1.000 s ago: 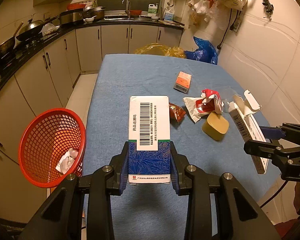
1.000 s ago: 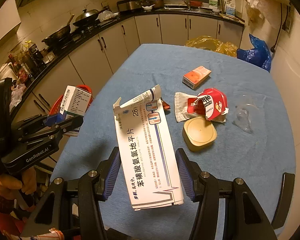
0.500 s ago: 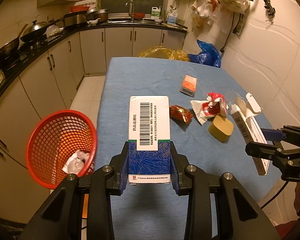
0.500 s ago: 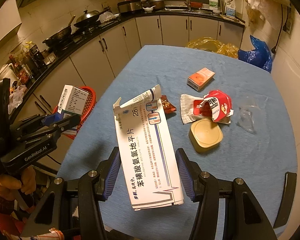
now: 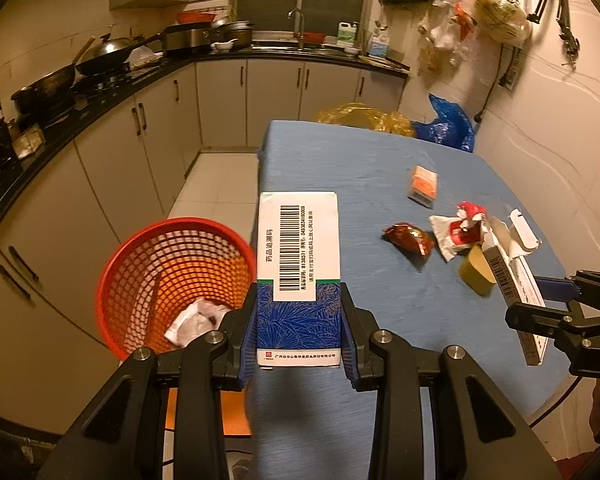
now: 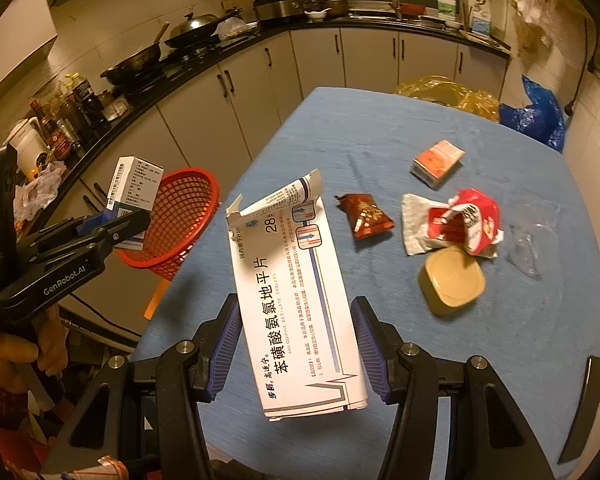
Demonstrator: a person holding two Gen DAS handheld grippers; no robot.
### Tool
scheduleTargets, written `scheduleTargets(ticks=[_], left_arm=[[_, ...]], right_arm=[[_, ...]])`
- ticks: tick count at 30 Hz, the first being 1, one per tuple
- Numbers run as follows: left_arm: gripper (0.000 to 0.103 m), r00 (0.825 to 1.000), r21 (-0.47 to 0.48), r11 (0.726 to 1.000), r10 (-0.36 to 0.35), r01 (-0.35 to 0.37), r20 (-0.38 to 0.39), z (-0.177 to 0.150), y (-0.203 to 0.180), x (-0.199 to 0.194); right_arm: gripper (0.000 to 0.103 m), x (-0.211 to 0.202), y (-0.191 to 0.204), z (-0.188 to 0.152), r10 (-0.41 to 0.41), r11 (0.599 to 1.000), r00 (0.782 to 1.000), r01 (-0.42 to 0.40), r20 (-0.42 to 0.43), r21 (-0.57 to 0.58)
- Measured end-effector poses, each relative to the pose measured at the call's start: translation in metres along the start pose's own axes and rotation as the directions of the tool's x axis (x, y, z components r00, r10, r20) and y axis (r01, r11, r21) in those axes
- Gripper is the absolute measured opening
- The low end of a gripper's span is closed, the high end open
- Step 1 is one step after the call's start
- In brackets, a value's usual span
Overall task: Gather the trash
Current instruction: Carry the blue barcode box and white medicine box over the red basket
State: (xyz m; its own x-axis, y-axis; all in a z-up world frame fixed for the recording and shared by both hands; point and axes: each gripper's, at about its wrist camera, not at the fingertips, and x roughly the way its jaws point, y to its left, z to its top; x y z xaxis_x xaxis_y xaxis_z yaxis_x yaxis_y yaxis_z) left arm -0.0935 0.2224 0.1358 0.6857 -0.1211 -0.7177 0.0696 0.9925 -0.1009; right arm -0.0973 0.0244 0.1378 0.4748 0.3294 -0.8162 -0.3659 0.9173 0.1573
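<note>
My left gripper [image 5: 299, 332] is shut on a blue and white medicine box [image 5: 299, 264] with a barcode, held over the table's left edge beside the red mesh basket [image 5: 172, 276]. That box shows in the right wrist view [image 6: 134, 192] in front of the basket [image 6: 180, 220]. My right gripper [image 6: 294, 344] is shut on a long white torn medicine box [image 6: 296, 304] above the blue table [image 6: 380, 128]. This box shows at the right in the left wrist view [image 5: 516, 280].
On the table lie an orange box [image 6: 436, 162], a dark red snack packet [image 6: 366, 216], a red and white wrapper [image 6: 456, 222], a tan lid [image 6: 454, 278] and clear plastic [image 6: 530, 240]. Crumpled paper [image 5: 198, 320] lies in the basket. Cabinets and a counter run along the left.
My left gripper has swung left with its box, from over the table to the table's left edge next to the basket. The right gripper still holds its box, shifted slightly.
</note>
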Motion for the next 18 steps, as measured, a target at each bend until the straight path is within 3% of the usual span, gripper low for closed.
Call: scheduleTargets(ticks=[18], left_arm=[[0.033, 0.999, -0.041, 0.998, 0.054, -0.054, -0.009, -0.007, 0.046, -0.003]], right_arm=[[0.06, 0.03, 0.04, 0.022, 0.058, 0.997, 0.998, -0.059, -0.026, -0.058]])
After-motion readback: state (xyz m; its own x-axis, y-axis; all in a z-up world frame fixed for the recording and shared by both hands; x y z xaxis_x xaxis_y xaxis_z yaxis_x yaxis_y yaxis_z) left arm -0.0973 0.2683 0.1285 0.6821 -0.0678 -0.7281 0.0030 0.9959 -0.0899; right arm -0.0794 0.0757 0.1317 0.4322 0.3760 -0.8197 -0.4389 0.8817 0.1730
